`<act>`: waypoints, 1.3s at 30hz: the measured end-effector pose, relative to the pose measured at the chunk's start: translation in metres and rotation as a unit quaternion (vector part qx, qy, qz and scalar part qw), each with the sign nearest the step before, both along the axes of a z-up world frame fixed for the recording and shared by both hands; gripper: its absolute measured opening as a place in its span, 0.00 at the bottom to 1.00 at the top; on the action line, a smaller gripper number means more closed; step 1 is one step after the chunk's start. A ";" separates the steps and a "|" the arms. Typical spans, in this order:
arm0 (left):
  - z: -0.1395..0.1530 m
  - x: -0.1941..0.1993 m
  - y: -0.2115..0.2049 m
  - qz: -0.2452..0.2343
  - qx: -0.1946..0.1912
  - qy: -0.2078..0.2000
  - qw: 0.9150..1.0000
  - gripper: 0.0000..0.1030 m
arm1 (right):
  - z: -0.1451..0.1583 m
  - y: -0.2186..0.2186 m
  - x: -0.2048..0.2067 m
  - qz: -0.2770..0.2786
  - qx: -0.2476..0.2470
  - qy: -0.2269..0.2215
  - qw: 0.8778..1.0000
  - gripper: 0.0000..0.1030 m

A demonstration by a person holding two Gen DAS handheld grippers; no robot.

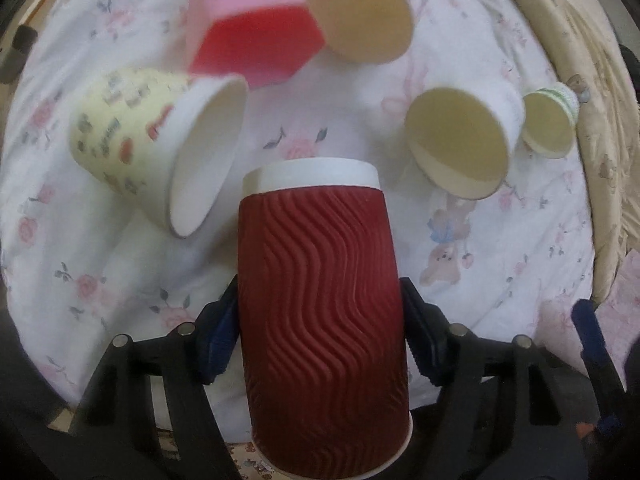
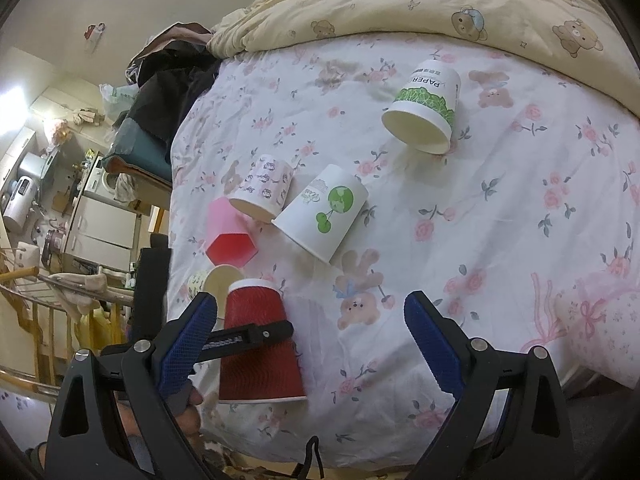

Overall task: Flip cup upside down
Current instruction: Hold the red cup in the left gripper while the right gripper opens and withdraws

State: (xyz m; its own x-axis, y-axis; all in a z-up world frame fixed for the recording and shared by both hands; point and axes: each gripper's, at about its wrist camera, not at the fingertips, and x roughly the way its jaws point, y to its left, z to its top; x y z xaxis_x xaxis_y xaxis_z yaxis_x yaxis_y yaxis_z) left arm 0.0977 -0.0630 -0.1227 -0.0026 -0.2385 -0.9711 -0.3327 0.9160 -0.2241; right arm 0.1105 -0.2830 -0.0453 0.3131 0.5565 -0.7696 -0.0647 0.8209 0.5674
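The red ripple-wall paper cup [image 1: 320, 320] stands mouth-down on the floral bedsheet [image 1: 120, 260] near the bed's edge, its white base rim on top, with the left gripper [image 1: 320, 332] clamped on its sides, one blue pad [image 1: 218, 340] pressed against each flank. Beyond it on the sheet lie a yellow printed cup [image 1: 132, 136], a pink hexagonal cup [image 1: 248, 36] and three more paper cups on their sides, among them a cherry-print cup [image 2: 324, 212] and a green-banded cup [image 2: 426, 104]. The right gripper [image 2: 312, 344] hangs with its jaws spread wide and nothing between them, just beside the red cup, while a bear-print quilt [image 2: 440, 4] bunches at the far edge.
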 end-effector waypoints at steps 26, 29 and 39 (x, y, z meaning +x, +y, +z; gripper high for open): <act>0.110 -0.031 0.084 -0.014 0.049 -0.172 0.984 0.67 | -0.001 0.028 -0.012 0.036 -0.031 -0.026 0.999 0.94; 0.108 -0.039 0.089 -0.022 0.059 -0.183 0.981 0.67 | -0.002 0.032 -0.012 0.037 -0.031 -0.027 0.998 0.94; 0.099 -0.045 0.095 -0.007 0.030 -0.217 0.976 0.67 | -0.004 0.056 -0.016 0.071 -0.040 -0.036 0.996 0.94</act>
